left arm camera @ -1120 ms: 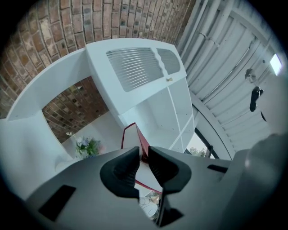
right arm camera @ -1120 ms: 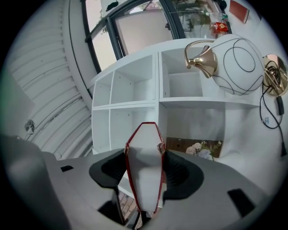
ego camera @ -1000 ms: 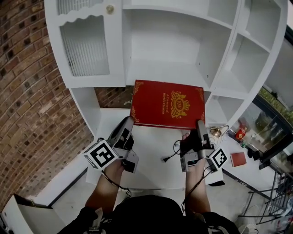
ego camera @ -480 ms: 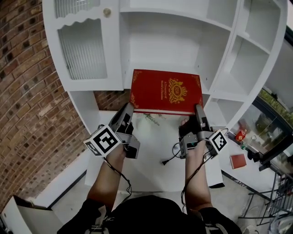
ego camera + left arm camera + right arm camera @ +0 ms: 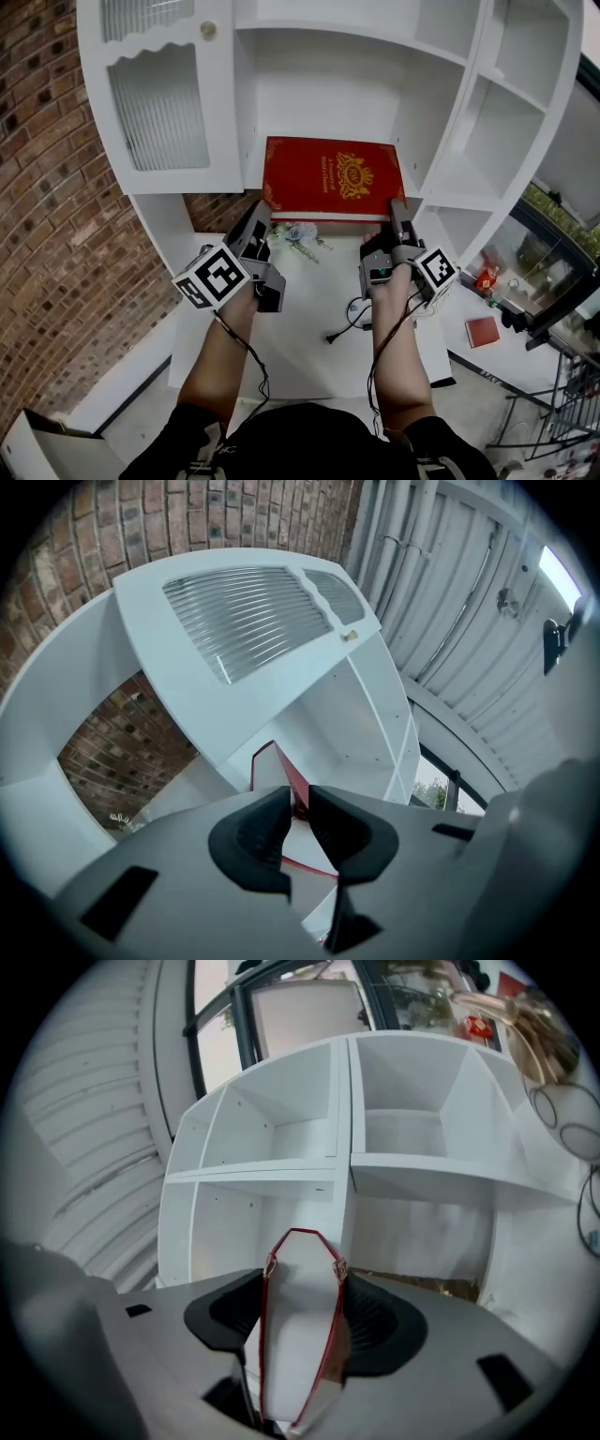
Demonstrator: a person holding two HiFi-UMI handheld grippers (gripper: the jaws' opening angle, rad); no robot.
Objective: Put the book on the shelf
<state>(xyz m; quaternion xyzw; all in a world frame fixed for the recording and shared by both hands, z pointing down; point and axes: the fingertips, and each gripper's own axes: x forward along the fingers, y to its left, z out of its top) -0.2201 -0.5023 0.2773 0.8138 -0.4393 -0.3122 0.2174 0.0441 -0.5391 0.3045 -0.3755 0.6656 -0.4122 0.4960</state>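
The red book point(image 5: 330, 178) lies flat, cover up (gold crest showing), at the mouth of the shelf's point(image 5: 441, 112) middle compartment, with its near edge out over the white surface point(image 5: 295, 352). The left claw point(image 5: 298, 808) is clamped on the book's near left corner, its jaws almost together on a thin red edge. The right claw point(image 5: 298, 1321) grips the near right corner, its jaws spread across the thickness of the pages. Small flowers point(image 5: 300, 232) and a cable point(image 5: 345, 323) lie on the surface below.

left hand-held gripper point(image 5: 262, 210) grey | right hand-held gripper point(image 5: 398, 208) grey | black-white marker cubes point(image 5: 212, 278) | black cables point(image 5: 246, 362) | dark top point(image 5: 291, 437)
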